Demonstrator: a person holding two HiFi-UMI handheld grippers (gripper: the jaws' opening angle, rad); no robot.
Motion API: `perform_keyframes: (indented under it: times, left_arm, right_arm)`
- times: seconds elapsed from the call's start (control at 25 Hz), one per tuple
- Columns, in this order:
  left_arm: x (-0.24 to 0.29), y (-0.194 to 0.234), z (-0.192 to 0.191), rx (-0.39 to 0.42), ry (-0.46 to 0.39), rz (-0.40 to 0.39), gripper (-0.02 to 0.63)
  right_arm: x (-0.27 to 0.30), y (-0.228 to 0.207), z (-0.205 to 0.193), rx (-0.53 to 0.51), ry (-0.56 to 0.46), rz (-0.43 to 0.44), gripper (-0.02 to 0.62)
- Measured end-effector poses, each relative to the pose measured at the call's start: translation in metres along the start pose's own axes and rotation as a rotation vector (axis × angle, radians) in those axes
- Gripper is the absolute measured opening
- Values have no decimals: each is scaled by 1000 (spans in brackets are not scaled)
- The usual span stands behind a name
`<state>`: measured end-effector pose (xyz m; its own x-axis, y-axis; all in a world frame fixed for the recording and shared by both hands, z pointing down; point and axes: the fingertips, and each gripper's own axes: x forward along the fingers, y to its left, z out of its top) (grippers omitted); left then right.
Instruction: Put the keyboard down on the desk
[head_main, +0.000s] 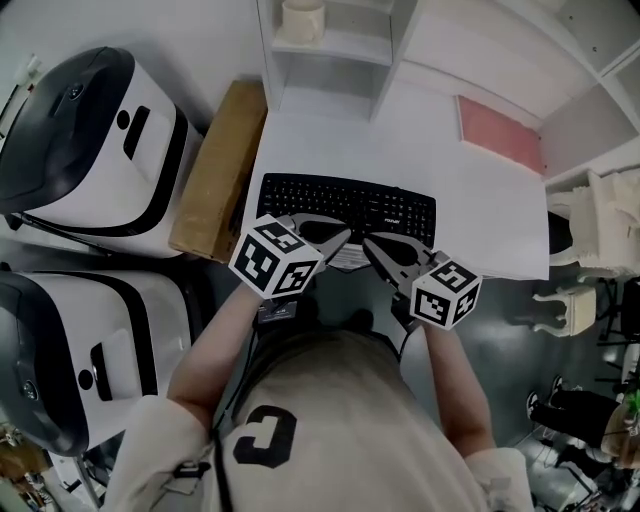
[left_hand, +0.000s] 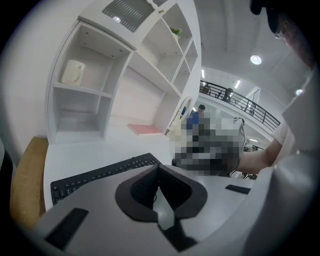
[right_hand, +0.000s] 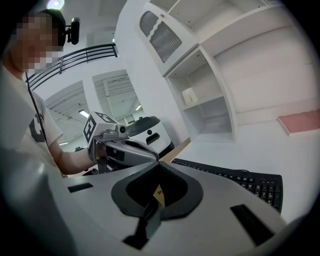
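Note:
The black keyboard (head_main: 345, 205) lies flat on the white desk (head_main: 400, 130), near its front edge. My left gripper (head_main: 343, 236) hovers just in front of the keyboard's near edge with its jaws shut and empty. My right gripper (head_main: 368, 240) is close beside it, tips almost meeting, also shut with nothing in it. The left gripper view shows its closed jaws (left_hand: 159, 166) with the keyboard (left_hand: 100, 175) beyond them. In the right gripper view the closed jaws (right_hand: 159, 162) point at the left gripper (right_hand: 120, 150), and the keyboard (right_hand: 235, 177) lies to the right.
A pink pad (head_main: 500, 132) lies at the desk's back right. White shelves rise behind it, with a cup (head_main: 303, 20) on one. A cardboard box (head_main: 215, 170) leans at the desk's left, beside two white-and-black machines (head_main: 90, 140). A white chair (head_main: 600, 225) stands at the right.

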<state>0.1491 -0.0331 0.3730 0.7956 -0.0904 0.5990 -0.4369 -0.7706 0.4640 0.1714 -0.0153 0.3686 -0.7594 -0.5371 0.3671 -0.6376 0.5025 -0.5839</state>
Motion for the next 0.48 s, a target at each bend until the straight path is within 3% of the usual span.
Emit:
perform_keyframes:
  times: [0.32,0.48]
  left_arm:
    - [9,-11,-1,5,11,-27,14]
    - [1,-21,-24,-39,38,-20,14]
  right_arm:
    - [-3,1,-1,-2,-8,-3,25]
    - [3,16,-21,36,14,38,25]
